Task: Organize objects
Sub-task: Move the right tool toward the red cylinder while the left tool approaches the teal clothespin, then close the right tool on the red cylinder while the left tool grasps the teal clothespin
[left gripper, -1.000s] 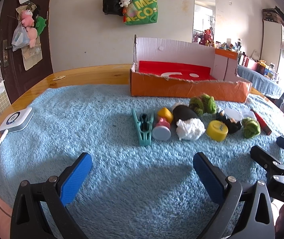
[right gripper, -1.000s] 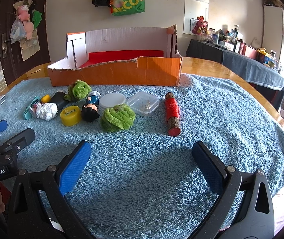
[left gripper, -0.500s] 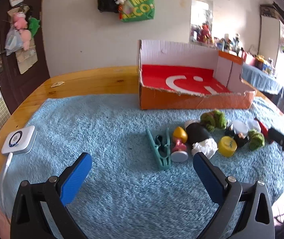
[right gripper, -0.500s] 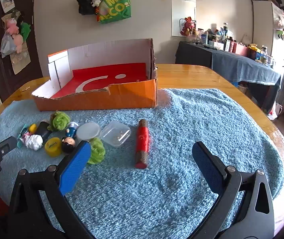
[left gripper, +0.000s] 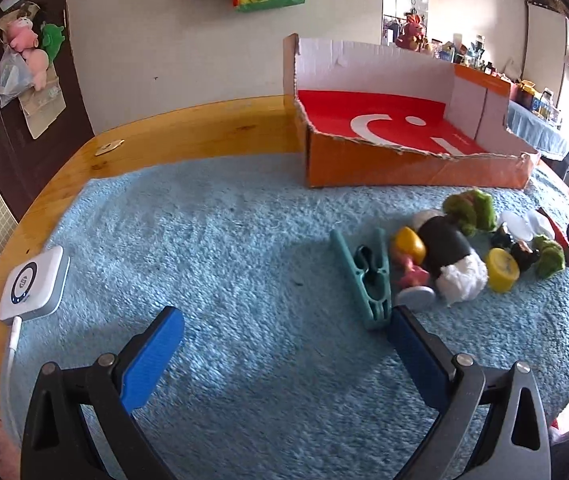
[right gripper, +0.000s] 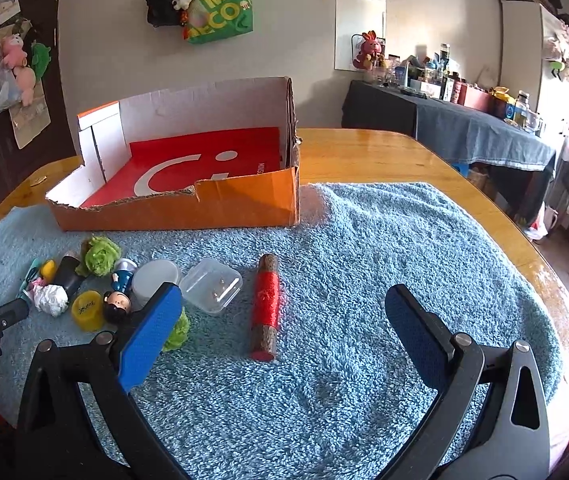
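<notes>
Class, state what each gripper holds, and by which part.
Nothing is held. The left gripper and right gripper are both open above the blue towel.

Left wrist cam sits low over the blue towel (left gripper: 220, 248) near the table's left front edge, facing the orange box (left gripper: 404, 160) at the far edge. Right wrist cam looks from the right front. Both share the box (right gripper: 188, 184) and toy cluster (each catches the other gripper).
</notes>
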{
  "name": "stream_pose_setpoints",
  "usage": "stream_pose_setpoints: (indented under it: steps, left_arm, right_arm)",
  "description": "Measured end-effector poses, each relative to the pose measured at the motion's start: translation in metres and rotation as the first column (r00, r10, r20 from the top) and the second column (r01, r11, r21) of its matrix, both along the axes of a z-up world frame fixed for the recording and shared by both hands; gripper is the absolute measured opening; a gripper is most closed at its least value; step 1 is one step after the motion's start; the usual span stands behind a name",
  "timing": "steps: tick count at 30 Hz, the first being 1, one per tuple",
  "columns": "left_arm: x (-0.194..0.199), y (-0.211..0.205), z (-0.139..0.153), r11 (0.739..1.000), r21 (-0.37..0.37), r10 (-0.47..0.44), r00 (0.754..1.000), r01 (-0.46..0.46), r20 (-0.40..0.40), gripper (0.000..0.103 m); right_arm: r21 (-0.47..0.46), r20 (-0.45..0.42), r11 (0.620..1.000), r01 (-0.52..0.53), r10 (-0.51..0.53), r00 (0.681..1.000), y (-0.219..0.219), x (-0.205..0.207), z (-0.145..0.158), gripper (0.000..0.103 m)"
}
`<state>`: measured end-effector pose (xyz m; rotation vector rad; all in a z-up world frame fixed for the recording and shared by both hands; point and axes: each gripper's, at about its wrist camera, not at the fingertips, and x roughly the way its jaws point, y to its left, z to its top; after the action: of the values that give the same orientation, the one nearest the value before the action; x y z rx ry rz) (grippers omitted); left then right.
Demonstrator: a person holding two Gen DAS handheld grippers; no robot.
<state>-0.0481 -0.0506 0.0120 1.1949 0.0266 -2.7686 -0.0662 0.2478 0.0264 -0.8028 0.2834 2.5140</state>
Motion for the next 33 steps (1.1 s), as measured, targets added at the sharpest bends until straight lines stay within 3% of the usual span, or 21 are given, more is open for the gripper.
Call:
stream_pose_setpoints:
  steps: [13, 21, 25, 27, 30, 33]
  left_arm:
    - [-0.020, 0.004, 0.007, 0.994, -0.108, -0.017, 1.000, 0.020, 0.024, 0.103]
    - [-0.035, 0.004, 0.008, 0.996, -0.056, -0.066, 0.996, 0.069, 0.055, 0.094]
    - [-0.039, 0.006, 0.008, 0.995, -0.041, -0.088, 0.995, 0.091, 0.056, 0.089]
    - [-0.040, 0.007, 0.008, 0.994, -0.023, -0.104, 0.993, 0.106, 0.054, 0.083]
    - [-0.040, 0.008, 0.009, 0.992, 0.005, -0.126, 0.991, 0.126, 0.051, 0.071]
    - [-0.038, 0.011, 0.009, 0.990, 0.027, -0.142, 0.989, 0.141, 0.042, 0.061]
  right_arm:
    - [-0.020, 0.084, 1.000, 0.015, -0.013, 0.996, 0.015, -0.010, -0.005, 0.103]
    - [-0.048, 0.127, 0.998, 0.029, -0.023, 0.992, 0.025, -0.013, -0.012, 0.101]
    - [-0.049, 0.129, 0.999, 0.015, -0.008, 0.992, 0.023, -0.017, -0.013, 0.094]
    - [-0.062, 0.130, 0.998, 0.005, 0.003, 0.992, 0.023, -0.020, -0.014, 0.086]
    - [-0.080, 0.132, 0.997, -0.006, 0.016, 0.991, 0.023, -0.022, -0.017, 0.066]
    - [-0.083, 0.127, 0.996, -0.012, 0.023, 0.992, 0.022, -0.023, -0.019, 0.057]
